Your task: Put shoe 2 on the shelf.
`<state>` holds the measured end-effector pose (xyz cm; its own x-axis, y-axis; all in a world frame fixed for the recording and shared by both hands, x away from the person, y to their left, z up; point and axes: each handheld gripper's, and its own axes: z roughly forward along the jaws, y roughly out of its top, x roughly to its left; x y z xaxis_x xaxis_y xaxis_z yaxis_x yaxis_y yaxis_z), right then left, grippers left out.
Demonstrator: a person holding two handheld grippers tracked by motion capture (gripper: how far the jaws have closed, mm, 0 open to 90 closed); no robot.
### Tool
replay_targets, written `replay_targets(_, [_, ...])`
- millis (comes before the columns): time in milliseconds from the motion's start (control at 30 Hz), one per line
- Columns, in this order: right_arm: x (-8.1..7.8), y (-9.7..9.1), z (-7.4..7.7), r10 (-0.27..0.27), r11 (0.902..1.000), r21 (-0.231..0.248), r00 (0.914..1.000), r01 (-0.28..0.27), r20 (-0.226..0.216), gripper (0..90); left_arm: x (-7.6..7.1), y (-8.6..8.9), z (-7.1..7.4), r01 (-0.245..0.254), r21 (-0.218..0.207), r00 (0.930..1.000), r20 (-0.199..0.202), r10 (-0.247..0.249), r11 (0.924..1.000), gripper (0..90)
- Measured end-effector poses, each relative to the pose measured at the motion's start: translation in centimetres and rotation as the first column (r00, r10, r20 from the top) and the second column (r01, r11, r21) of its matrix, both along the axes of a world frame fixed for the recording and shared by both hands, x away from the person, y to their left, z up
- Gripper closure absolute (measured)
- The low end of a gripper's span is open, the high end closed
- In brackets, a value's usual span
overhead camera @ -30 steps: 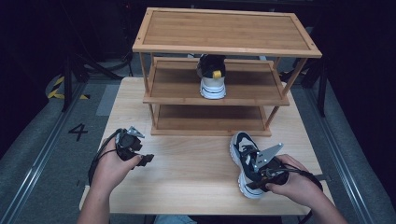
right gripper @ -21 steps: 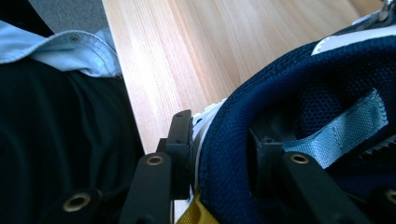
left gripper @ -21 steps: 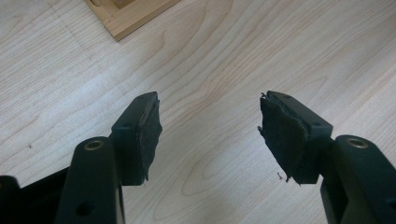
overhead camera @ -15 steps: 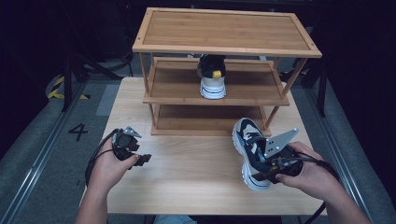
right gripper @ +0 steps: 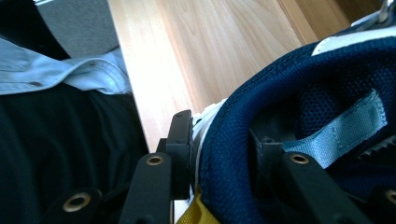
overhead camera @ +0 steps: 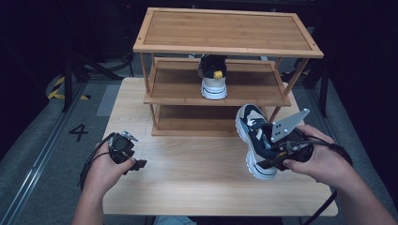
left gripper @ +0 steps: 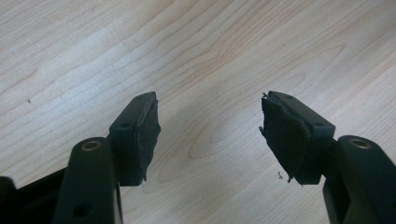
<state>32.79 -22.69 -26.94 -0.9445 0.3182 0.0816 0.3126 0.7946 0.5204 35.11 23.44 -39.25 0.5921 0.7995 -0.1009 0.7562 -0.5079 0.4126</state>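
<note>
- A navy, black and white sneaker (overhead camera: 253,140) sat at the right of the wooden table (overhead camera: 197,183), its toe pointing toward the shelf rack and lying just in front of the rack's lowest level.
- In the high view the sneaker looked tilted, its white sole turned toward the person's left; whether the sole touched the table I could not tell.
- The right gripper (right gripper: 224,154) had its jaws closed on the sneaker's padded heel collar (right gripper: 243,140), one jaw outside the collar and the other inside the shoe opening.
- A pale grey pull tab (right gripper: 345,126) lay inside the shoe beside the inner jaw.
- The right hand (overhead camera: 319,161) wrapped the gripper body, and the grey three-cornered plate (overhead camera: 288,124) stood up over the shoe.
- In the right gripper view a light blue sleeve (right gripper: 70,70) and dark clothing showed beyond the table edge.
- The left gripper (left gripper: 210,130) hung over bare wood with its jaws spread well apart and nothing between them; its worn black pads (left gripper: 285,135) were frayed at the edges.
- The left hand (overhead camera: 105,171) held that gripper near the table's front left, well apart from the sneaker.
- A three-level bamboo shelf rack (overhead camera: 225,47) stood at the back of the table.
- A second sneaker (overhead camera: 212,77), black and white with a yellow patch, rested on the rack's middle shelf, one white end facing the person.
- A number 4 (overhead camera: 78,132) was marked on the grey floor to the left of the table.
</note>
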Motion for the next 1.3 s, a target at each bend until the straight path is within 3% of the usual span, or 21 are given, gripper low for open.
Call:
replay_targets(133, [0.2,0.1,1.0,0.008,1.0000,0.004,1.0000,-0.008,-0.005,67.5,-0.2,0.3,0.0,-0.008,0.000,1.0000,0.000,0.008,1.0000,36.1])
replay_targets(333, [0.4,0.3,3.0,0.016,0.9999,0.006,0.9994,-0.016,0.029,67.5,-0.8,1.0,-0.1,-0.036,-0.001,0.9993,-0.003,0.036,0.9993,35.7])
replay_targets(567, [2.1,0.2,4.9,0.006,0.9999,0.009,0.9991,-0.007,0.042,67.5,-1.3,1.6,-0.1,-0.060,-0.002,0.9982,-0.002,0.060,0.9982,35.6])
replay_targets(767, [4.7,0.3,6.4,-0.014,0.9999,0.008,0.9990,0.014,0.042,67.5,-1.5,1.9,-0.2,-0.067,0.000,0.9977,-0.005,0.067,0.9978,35.6])
replay_targets(867, [6.3,0.5,6.7,-0.030,0.9994,-0.015,0.9981,0.031,0.054,67.5,-1.7,2.0,-0.2,-0.070,-0.003,0.9975,-0.005,0.070,0.9976,35.6])
replay_targets(1233, [11.9,1.7,6.2,-0.052,0.9967,-0.059,0.9974,0.055,0.049,67.4,-2.8,3.3,-0.4,-0.109,0.001,0.9940,-0.009,0.109,0.9941,35.6])
replay_targets(1300, [12.3,1.9,6.1,-0.049,0.9968,-0.062,0.9976,0.052,0.049,67.4,-3.0,3.4,-0.4,-0.119,-0.001,0.9929,-0.009,0.119,0.9929,35.6])
